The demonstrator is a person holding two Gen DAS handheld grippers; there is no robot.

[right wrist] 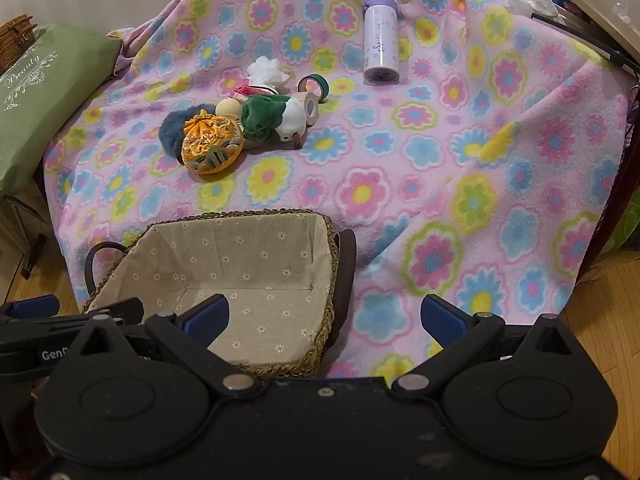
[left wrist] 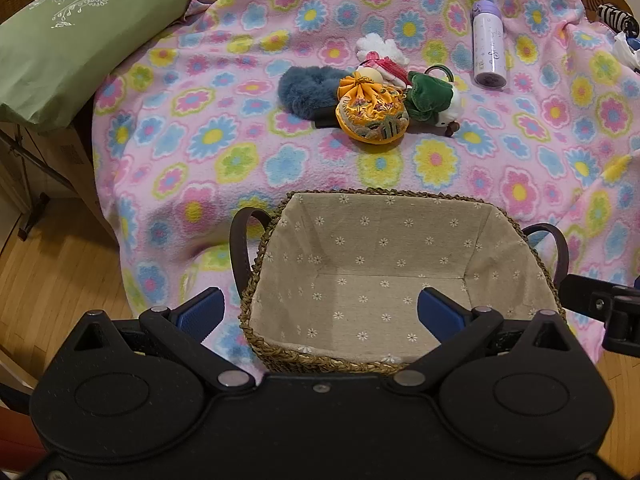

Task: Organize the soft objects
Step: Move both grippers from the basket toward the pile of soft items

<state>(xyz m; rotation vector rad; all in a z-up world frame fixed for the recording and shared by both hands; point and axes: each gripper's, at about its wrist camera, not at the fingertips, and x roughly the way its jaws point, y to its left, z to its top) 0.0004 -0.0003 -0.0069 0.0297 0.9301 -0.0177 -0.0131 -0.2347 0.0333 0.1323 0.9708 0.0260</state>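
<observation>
Centrally in the left wrist view, the soft toys [left wrist: 372,96] lie clustered, overlapping so their outlines blur. Open flowered blanket [left wrist: 224,152] separates them from the lined basket [left wrist: 516,236] at lower centre. Left gripper [left wrist: 320,312] and right gripper [right wrist: 325,316] both gape wide, holding nothing.

Open blanket [right wrist: 400,184] right, basket [left wrist: 276,220] blocking near

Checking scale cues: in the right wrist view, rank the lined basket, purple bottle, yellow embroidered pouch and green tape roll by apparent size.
1. Lined basket, though nearest the camera.
2. Purple bottle.
3. Yellow embroidered pouch, close to the bottle.
4. Green tape roll.
</observation>
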